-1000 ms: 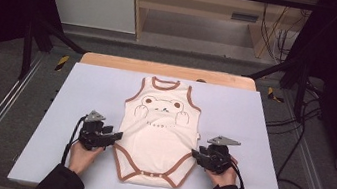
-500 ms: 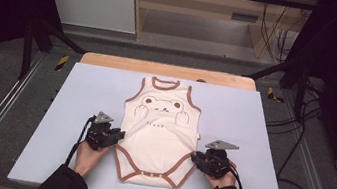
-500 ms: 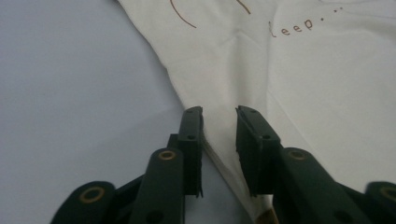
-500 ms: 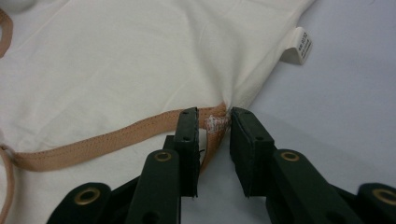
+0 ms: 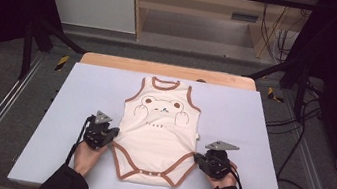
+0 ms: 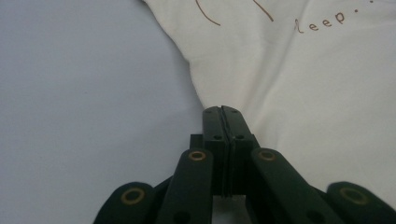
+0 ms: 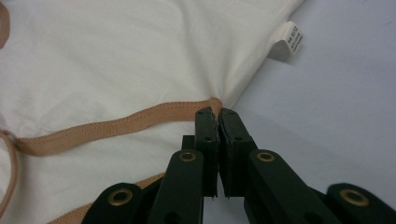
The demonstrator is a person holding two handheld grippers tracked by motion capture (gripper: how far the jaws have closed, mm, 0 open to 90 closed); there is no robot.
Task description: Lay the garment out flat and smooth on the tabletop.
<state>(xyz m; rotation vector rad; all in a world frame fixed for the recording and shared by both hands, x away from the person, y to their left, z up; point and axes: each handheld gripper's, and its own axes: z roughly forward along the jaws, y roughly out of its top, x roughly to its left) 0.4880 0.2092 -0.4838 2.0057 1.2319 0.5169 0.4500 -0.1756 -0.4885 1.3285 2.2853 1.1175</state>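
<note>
Item: cream baby bodysuit (image 5: 157, 136) with brown trim and a bear print, lying flat and face up on the lavender worktop (image 5: 253, 122), between the two grippers, neck end away from them.
Left gripper (image 5: 100, 135): jaws have just been closing and now meet on the bodysuit's side edge, a pinch of cream cloth (image 6: 219, 100) at their tips.
Right gripper (image 5: 212, 162): jaws have just been closing; now clamped on the opposite side edge where the brown leg trim (image 7: 140, 119) ends.
Care label (image 7: 290, 41): beyond the right gripper's tips, off to one side.
Done: both hip corners appear gripped.
Left: garment not yet lifted or folded; likely the whole fold.
</note>
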